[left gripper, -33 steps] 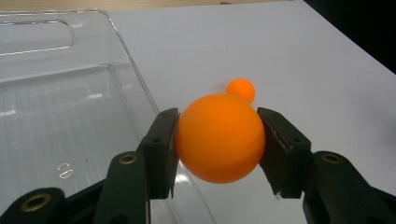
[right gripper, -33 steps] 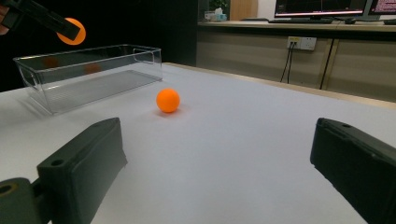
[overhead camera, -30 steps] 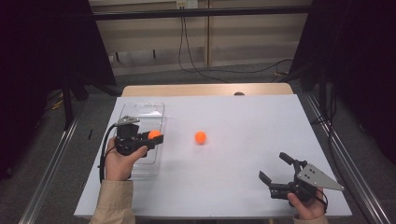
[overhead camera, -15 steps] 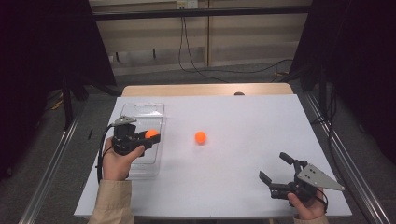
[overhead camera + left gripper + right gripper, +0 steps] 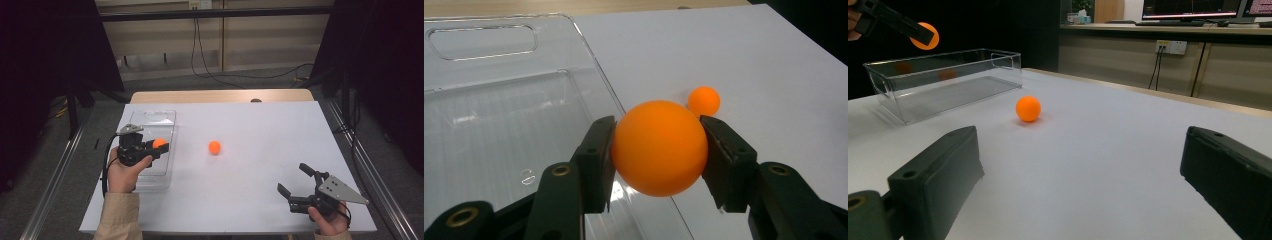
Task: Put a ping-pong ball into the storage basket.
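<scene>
The left gripper (image 5: 656,150) held one orange ball (image 5: 659,147) over the clear bin (image 5: 150,125), unreleased; the second ball (image 5: 214,146) waited on the tabletop (image 5: 260,195), the right gripper (image 5: 295,187) wide.

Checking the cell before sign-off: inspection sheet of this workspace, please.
Surface: white tabletop, bare apart from the job's things.
Job's things: clear plastic rectangular bin at table left; one small orange ball held above the bin's right wall; second orange ball loose at table centre.
Clutter: nothing seen.
Grippers: left gripper shut on the held ball; right gripper open, low at the table's near right.
Cables: black cable looping from the left gripper; cables on the floor behind.
Surroundings: dark curtains, wooden wall panel.
</scene>
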Available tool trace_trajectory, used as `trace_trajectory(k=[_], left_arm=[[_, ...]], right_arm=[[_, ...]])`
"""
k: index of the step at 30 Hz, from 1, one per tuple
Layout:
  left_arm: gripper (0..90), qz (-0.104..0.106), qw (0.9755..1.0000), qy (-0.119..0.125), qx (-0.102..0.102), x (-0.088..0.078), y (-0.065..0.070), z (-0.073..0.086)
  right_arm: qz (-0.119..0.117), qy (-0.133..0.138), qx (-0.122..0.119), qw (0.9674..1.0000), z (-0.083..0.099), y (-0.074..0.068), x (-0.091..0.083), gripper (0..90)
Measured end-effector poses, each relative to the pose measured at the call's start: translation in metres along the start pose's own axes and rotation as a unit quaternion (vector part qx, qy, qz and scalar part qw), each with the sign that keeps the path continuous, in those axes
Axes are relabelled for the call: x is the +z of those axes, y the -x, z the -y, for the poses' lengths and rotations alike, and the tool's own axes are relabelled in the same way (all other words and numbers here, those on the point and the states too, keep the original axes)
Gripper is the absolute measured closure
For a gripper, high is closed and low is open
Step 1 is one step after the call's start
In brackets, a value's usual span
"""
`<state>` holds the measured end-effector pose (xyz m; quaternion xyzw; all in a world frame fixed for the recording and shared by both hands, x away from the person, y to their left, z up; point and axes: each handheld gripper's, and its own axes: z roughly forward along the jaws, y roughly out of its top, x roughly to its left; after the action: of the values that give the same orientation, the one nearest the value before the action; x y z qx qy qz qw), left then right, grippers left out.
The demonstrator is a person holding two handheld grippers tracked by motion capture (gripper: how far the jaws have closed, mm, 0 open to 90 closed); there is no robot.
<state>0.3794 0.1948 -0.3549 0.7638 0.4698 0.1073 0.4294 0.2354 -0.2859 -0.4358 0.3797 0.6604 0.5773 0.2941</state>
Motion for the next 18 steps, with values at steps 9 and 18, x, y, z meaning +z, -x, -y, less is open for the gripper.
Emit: trace_trajectory(k=[9,18], left_arm=[[51.0,-0.007,1.0,0.003,-0.004,-0.0002,-0.0035,0.0012],[51.0,-0.013,0.9999,0.004,-0.005,0.0003,-0.0063,0.0025]], right_arm=[[0.0,0.0,0.0,1.0,0.0,0.0001,-0.0001,2.3],[0.0,0.0,0.001,1.0,-0.0001,0.0001,-0.0001,2.3]])
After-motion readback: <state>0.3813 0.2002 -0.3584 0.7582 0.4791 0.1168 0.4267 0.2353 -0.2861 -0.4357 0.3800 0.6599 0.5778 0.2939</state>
